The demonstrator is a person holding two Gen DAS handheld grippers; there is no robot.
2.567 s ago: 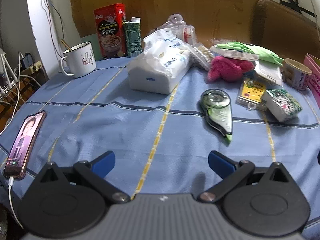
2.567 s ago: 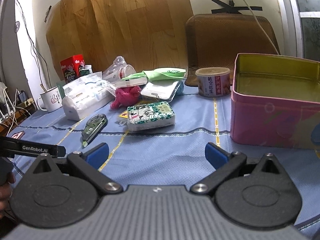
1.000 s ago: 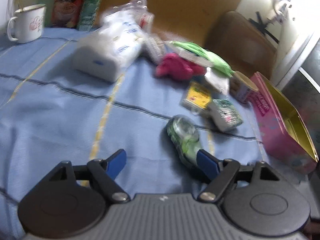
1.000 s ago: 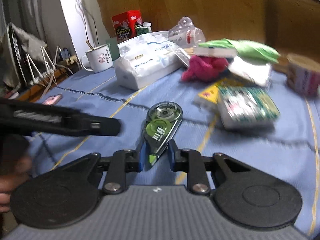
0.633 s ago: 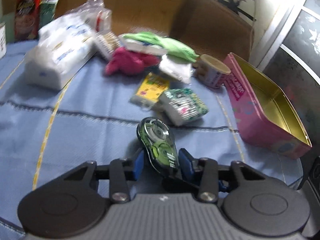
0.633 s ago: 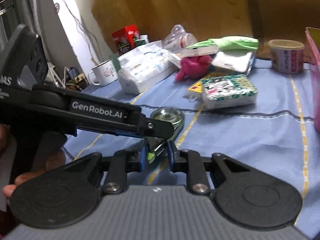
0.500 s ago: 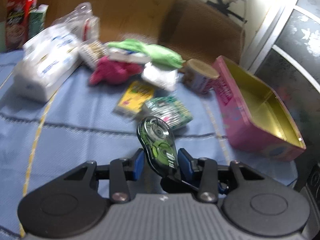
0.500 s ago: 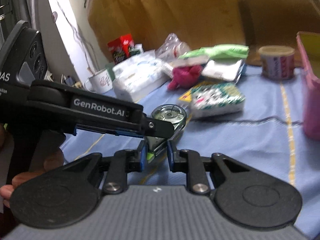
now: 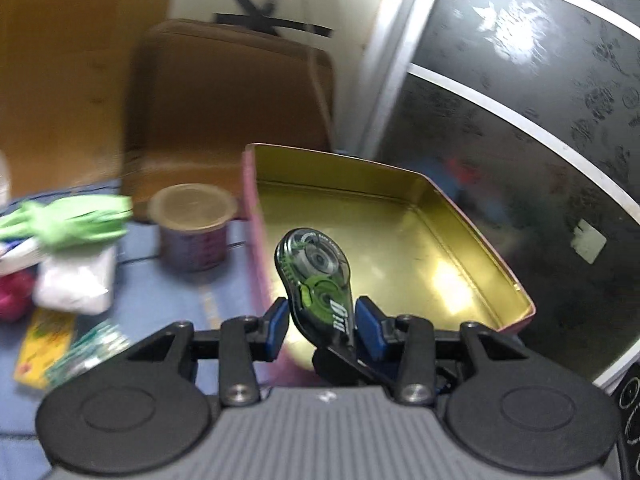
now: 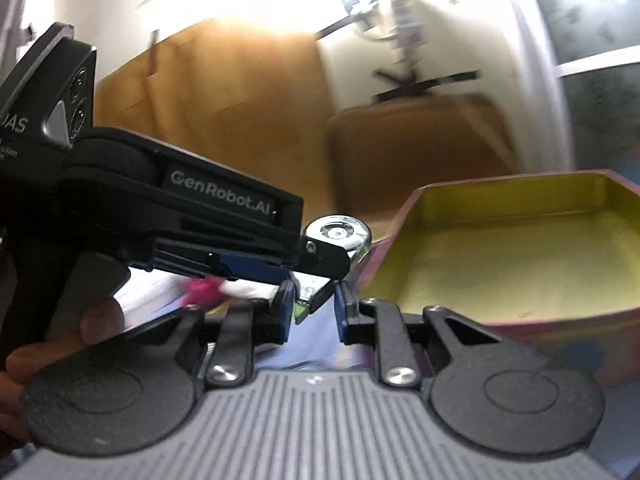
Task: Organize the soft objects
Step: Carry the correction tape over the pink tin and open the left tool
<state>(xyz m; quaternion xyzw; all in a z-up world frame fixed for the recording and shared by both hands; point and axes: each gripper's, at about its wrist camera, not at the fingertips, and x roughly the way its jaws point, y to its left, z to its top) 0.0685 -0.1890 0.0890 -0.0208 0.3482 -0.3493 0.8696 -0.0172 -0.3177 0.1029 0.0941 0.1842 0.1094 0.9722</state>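
Note:
A green and clear correction tape dispenser point(image 9: 316, 276) is held up in the air by both grippers. My left gripper point(image 9: 321, 322) is shut on its body, blue pads on both sides. My right gripper point(image 10: 314, 307) is shut on its narrow tip point(image 10: 310, 298), and the round end point(image 10: 338, 234) shows past the left gripper's black finger point(image 10: 224, 204). The dispenser hangs over the near left part of the open pink tin point(image 9: 400, 248), whose gold inside holds nothing. Soft things lie blurred at the left: a green cloth point(image 9: 68, 220), a white packet point(image 9: 76, 280) and a pink plush point(image 9: 12, 296).
A small can point(image 9: 192, 232) stands on the blue tablecloth point(image 9: 216, 296) just left of the tin point(image 10: 500, 248). A yellow card point(image 9: 44, 340) and a patterned tissue pack point(image 9: 88, 356) lie nearer. A brown chair back point(image 9: 228, 100) rises behind. A hand point(image 10: 100, 320) grips the left tool.
The left gripper closed on the dispenser, which the right one was holding. Both then lifted it off the cloth and carried it right, to over the pink tin.

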